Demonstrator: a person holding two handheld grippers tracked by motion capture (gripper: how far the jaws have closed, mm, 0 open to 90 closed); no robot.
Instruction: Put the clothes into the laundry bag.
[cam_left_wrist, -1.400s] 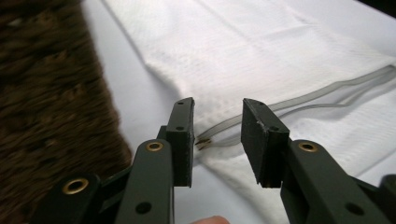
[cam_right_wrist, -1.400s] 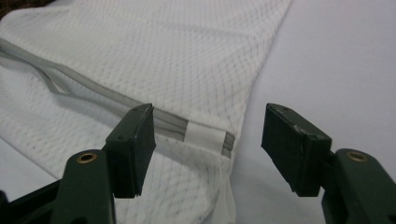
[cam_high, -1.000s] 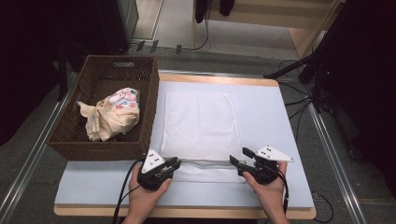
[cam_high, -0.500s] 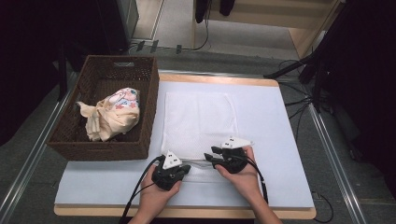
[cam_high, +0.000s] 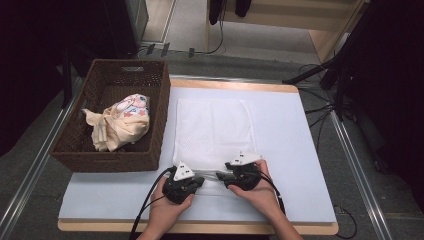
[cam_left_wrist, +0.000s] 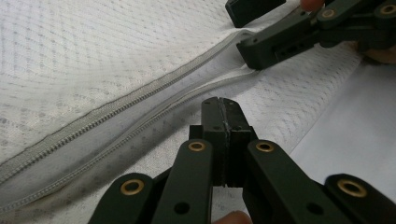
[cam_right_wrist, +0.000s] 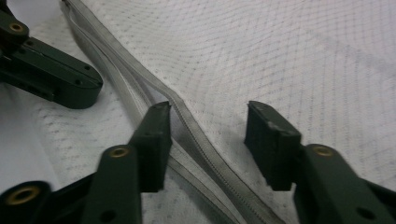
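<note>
My left gripper (cam_left_wrist: 223, 122) has its jaws pressed fully together, apparently pinching the near lip of the white mesh zip-up laundry bag (cam_high: 215, 131) just below its open grey zipper (cam_left_wrist: 116, 121). My right gripper (cam_right_wrist: 208, 140) has just been opening a little; its jaws stand half-wide, straddling the upper zipper track, pads not yet pressing it.

My worry: if I close the right jaws here, they may grab both tracks or only loose mesh, and the mouth won't part. The left pinch is thin and could slip when pulled.

Both hands sit side by side at the bag's near edge on the pale blue tabletop (cam_high: 300, 150), jaws pointing toward each other, low and nearly level.
</note>
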